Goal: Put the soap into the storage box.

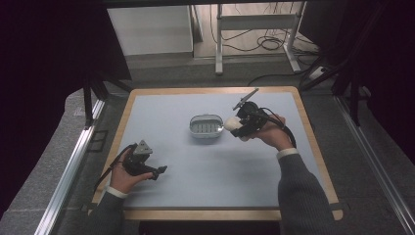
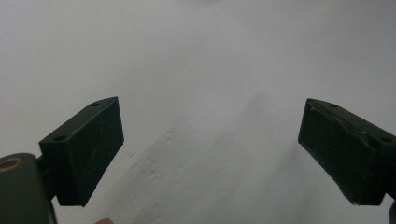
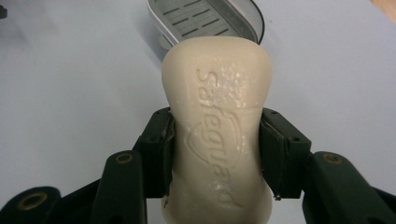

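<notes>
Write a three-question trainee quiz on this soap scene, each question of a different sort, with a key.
1. True or false: the right gripper is shut on the bar of soap.
2. Which word is pressed into the soap? A) Dove B) Safeguard C) Lux
3. Fill in: the left gripper has its jaws ____, with nothing between them.

Key:
1. True. Both pads press the bar's sides, near the soap dish.
2. B.
3. Open, over the bare table.
</notes>
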Demonstrator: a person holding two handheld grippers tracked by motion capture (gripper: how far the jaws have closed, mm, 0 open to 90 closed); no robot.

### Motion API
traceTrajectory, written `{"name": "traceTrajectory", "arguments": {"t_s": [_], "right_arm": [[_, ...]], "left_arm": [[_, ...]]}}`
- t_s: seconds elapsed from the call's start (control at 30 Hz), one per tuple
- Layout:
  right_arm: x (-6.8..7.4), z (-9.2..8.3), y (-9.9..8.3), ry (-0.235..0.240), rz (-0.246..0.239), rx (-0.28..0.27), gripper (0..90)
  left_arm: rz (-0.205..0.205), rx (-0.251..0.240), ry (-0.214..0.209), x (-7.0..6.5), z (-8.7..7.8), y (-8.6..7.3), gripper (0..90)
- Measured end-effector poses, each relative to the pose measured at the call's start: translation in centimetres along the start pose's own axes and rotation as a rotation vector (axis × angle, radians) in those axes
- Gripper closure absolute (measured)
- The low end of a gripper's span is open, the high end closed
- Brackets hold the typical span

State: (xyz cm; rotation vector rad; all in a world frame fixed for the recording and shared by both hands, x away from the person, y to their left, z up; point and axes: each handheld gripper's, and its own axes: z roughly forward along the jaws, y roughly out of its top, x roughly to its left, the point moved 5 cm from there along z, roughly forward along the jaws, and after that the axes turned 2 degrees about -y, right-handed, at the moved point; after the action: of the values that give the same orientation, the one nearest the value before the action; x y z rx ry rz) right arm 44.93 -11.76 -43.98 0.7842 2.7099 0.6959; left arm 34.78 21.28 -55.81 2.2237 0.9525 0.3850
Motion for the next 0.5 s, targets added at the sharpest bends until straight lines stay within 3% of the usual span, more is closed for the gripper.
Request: {"name": "traceTrajectory", "arguments": {"t_s": [0.13, 0.3, 0.5], "right_arm": [[0.0, 0.0, 1.0, -0.015, -0.037, 0.014, 49.4], [0.4, 0.6, 2.6, -0.011, -0.085, 0.024, 49.4], [0.6, 2.6, 4.3, 0.005, -0.132, 0.039, 49.4]], "left_arm": [[-0.015, -0.027, -0.012, 0.1, -0.4, 0.2, 7.4], [-0.007, -0.018, -0.016, 0.0, -0.3, 0.1, 7.3], [-0.009, -0.022, -0.019, -0.2, -0.5, 0.1, 7.4]]}}
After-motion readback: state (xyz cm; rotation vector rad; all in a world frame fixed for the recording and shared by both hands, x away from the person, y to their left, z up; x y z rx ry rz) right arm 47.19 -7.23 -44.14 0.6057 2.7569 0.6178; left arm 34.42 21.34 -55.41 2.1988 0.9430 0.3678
